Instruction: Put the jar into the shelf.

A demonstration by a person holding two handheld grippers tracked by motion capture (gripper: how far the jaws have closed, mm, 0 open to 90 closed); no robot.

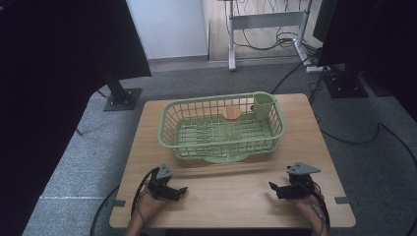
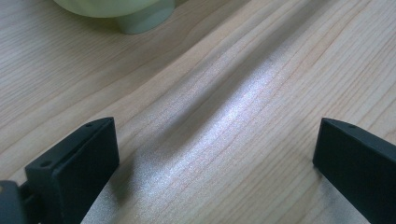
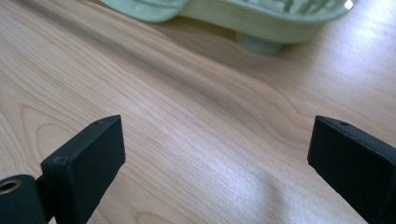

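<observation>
Low in the high view, left gripper (image 1: 181, 191) and right gripper (image 1: 273, 187) resting wide-jawed on the wooden table (image 1: 231, 196), seemingly parked facing the green dish basket (image 1: 221, 129)

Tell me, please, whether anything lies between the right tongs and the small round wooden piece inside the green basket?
Yes. The green basket's near wall stands between the right tongs and the wooden piece, which lies toward the basket's far side. The bare table before the basket holds nothing else visible.

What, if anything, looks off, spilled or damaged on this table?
Nothing stands out. The green basket sits level on the wooden table, with a small round wooden piece inside. The left gripper and right gripper rest open, holding nothing.
</observation>
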